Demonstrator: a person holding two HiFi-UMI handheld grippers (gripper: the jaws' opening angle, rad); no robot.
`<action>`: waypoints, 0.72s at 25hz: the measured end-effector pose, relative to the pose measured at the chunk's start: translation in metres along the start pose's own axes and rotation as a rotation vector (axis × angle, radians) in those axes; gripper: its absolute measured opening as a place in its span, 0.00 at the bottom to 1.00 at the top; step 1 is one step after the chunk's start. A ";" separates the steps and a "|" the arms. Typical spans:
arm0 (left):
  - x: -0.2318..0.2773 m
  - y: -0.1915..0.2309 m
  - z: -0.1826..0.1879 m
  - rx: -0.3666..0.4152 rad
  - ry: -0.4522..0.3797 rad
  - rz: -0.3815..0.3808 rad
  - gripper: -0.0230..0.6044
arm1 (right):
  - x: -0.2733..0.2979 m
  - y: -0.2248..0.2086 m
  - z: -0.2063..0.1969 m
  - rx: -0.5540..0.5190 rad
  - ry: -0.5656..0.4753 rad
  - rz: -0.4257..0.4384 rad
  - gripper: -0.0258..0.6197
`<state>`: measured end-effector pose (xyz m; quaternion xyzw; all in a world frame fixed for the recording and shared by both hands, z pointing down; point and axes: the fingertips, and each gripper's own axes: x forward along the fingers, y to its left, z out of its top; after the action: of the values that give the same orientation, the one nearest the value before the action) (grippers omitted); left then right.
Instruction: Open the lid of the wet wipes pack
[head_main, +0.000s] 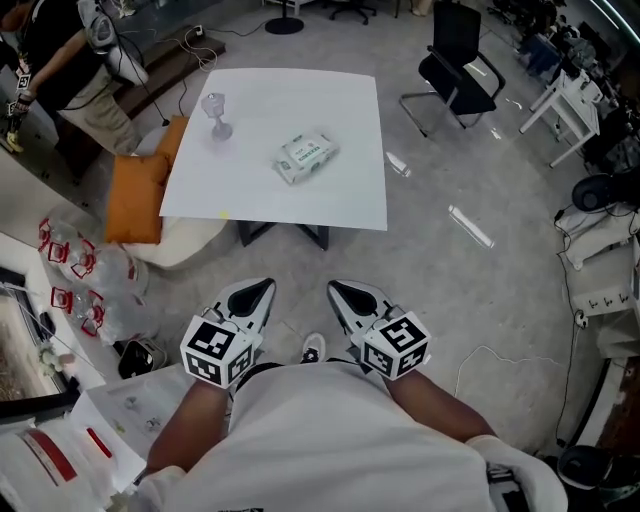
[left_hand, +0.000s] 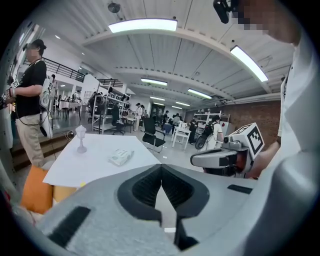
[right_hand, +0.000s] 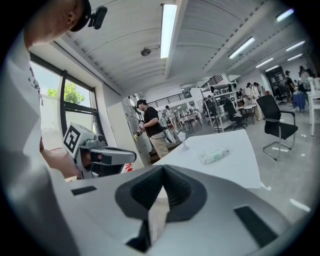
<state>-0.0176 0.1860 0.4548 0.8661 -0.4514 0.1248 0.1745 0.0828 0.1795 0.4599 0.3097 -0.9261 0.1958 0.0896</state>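
The wet wipes pack (head_main: 305, 156), white with green print, lies flat near the middle of a white table (head_main: 340, 200), lid side up and closed. It also shows small and far off in the left gripper view (left_hand: 121, 157) and the right gripper view (right_hand: 214, 155). My left gripper (head_main: 262, 288) and right gripper (head_main: 338, 288) are held side by side close to my body, well short of the table's near edge. Both point toward the table. The left gripper (left_hand: 161, 167) and the right gripper (right_hand: 162, 170) are each shut, with nothing between the pads.
A clear stemmed glass (head_main: 216, 115) stands on the table left of the pack. An orange cushion (head_main: 135, 195) leans at the table's left side. A black chair (head_main: 455, 65) stands at the far right. A person (head_main: 60, 70) stands at the far left, with clutter (head_main: 80, 270) on the floor.
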 end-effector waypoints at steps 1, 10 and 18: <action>0.004 0.001 0.002 0.004 0.001 0.007 0.05 | 0.001 -0.004 0.001 0.003 0.002 0.004 0.05; 0.024 0.004 0.009 0.009 0.027 0.026 0.05 | 0.005 -0.025 0.004 0.029 -0.002 0.025 0.05; 0.031 0.008 0.005 0.010 0.047 0.003 0.05 | 0.014 -0.026 0.004 0.033 0.005 0.038 0.05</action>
<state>-0.0067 0.1572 0.4632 0.8632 -0.4478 0.1475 0.1805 0.0876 0.1510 0.4687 0.2929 -0.9283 0.2134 0.0833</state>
